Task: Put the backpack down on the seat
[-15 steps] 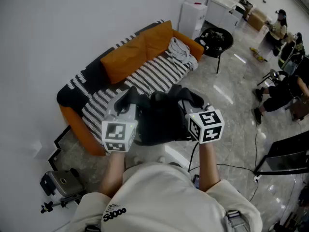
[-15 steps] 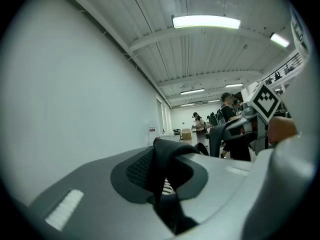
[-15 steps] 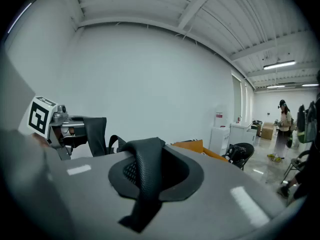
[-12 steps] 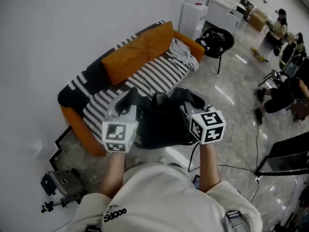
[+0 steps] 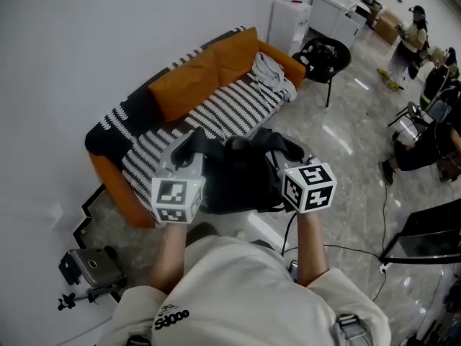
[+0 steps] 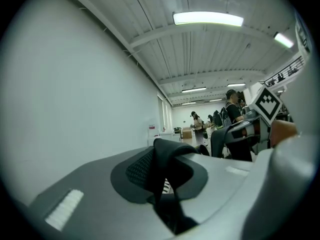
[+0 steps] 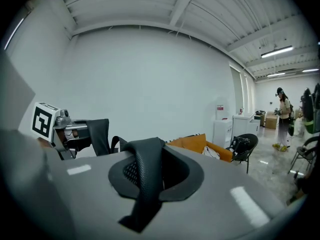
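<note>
I hold a black backpack [image 5: 239,177] in the air in front of my chest, just short of the sofa's front edge. My left gripper [image 5: 189,152] is shut on one black shoulder strap [image 6: 169,154], which runs between its grey jaws. The right gripper [image 5: 287,156] is shut on the other mesh-textured strap [image 7: 148,159]. The seat is an orange sofa [image 5: 216,110] with a black-and-white striped cover and orange back cushions, standing against the white wall beyond the backpack. The backpack hides part of the seat's near edge.
A grey garment [image 5: 271,74] lies at the sofa's far end. Past it stand a black chair [image 5: 322,56] and a white cabinet [image 5: 289,20]. A camera on a small tripod [image 5: 88,269] sits on the floor at lower left. People [image 5: 418,31] stand at the far right, and cables cross the floor.
Both grippers and the backpack stay almost where they were. The head view has shifted slightly, so the sofa sits a little higher in the picture.
</note>
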Motion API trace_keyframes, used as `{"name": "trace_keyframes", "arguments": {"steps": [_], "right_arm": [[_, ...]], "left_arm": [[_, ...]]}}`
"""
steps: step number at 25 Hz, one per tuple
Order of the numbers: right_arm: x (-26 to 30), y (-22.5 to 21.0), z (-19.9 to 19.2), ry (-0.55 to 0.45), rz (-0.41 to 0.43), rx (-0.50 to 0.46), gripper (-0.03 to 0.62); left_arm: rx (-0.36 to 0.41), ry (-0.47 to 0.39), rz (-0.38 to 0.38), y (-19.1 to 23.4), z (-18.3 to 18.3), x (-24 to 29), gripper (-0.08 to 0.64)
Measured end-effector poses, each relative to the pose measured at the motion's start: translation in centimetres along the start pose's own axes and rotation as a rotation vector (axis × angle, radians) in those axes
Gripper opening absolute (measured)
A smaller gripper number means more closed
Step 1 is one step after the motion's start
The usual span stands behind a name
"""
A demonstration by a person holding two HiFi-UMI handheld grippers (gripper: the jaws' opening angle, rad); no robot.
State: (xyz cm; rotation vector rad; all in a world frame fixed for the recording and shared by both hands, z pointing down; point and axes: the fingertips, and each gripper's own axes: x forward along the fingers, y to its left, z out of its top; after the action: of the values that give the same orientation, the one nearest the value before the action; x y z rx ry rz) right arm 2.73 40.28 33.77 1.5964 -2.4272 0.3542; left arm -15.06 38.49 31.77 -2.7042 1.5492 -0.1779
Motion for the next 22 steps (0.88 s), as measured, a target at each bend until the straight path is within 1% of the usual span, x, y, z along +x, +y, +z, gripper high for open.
{"name": "trace_keyframes", "arguments": {"steps": [4, 13, 22], "right_arm": [[0.2, -1.0, 0.3, -0.005, -0.006, -0.006, 0.032], [2.3, -5.2, 1.2, 0.003, -0.037, 0.01, 0.032], [7.6, -9.5, 3.1, -0.003, -0.024, 0.035, 0.032]], "left_arm": [[-0.006, -0.005, 0.014, -0.2, 0.0, 1.0, 0.044], [-0.021, -0.021, -0.028, -0.7, 0.4, 6.1, 0.044], [-0.047, -0.043, -0.031, 2.0, 0.7, 13.6, 0.044]]}}
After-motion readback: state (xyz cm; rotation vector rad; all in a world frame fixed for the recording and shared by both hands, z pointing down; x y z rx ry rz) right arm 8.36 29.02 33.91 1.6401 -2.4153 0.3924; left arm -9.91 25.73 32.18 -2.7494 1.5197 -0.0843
